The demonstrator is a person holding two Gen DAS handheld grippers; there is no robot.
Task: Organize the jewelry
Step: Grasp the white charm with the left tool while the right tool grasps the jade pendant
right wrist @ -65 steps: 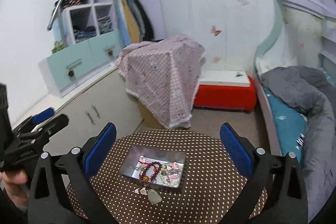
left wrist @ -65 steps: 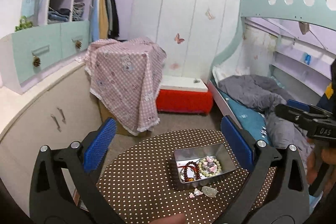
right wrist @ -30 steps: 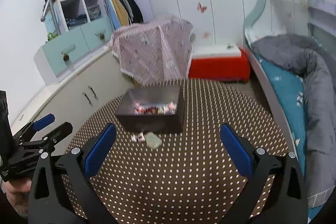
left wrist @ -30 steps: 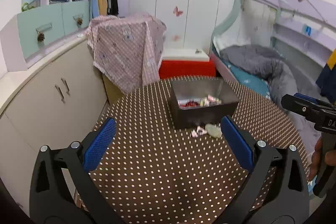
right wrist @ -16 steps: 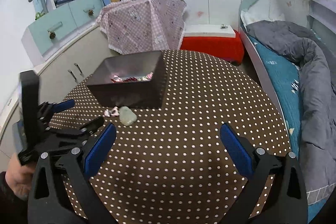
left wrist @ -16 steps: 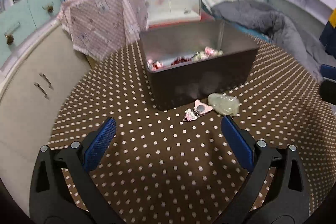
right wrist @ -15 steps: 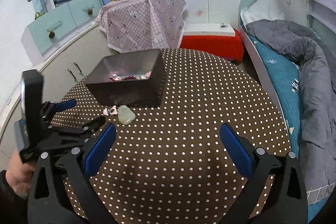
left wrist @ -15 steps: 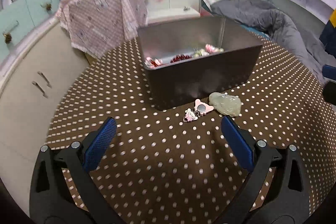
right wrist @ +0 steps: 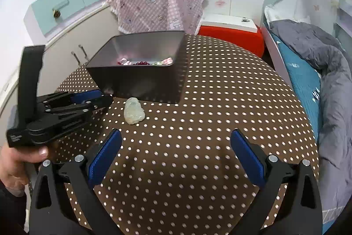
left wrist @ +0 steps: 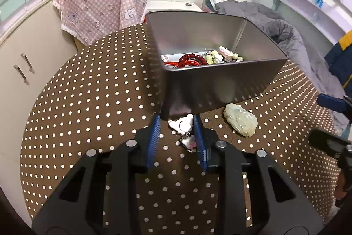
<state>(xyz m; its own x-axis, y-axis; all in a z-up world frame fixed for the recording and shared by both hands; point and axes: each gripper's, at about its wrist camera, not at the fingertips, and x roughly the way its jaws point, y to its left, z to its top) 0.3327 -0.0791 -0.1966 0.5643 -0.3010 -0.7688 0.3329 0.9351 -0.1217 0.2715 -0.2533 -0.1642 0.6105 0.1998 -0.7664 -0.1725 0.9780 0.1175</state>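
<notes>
Now, against half a second back: my left gripper [left wrist: 177, 122] has dropped to the dotted tablecloth [left wrist: 88, 102], and its jaws, then spread wide, are closing around the pink-and-white charm [left wrist: 183, 128]. The right blue pad looks to touch the charm; a gap shows at the left pad, so it is not yet pinched.

Left hand [right wrist: 15, 162]: seen from the right wrist view, wrapped around the gripper's handle, tool pitched down toward the cloth, tips at the near wall of the metal tin [left wrist: 220, 85].

Right gripper [right wrist: 176, 147]: jaws spread wide, nothing between them, hanging above bare cloth, pitched down.

Charm: between my left tips, just ahead of them the tin's near corner. Its long axis runs along the fingers, broad white end toward the tin, smaller pink end toward me.

Jade pendant [left wrist: 241, 122]: on the cloth right of my left gripper, near but apart; long axis slanting from the tin out to the right.

Tin contents: red bead bracelet [left wrist: 191, 58], pale bead bracelet [left wrist: 226, 56].
</notes>
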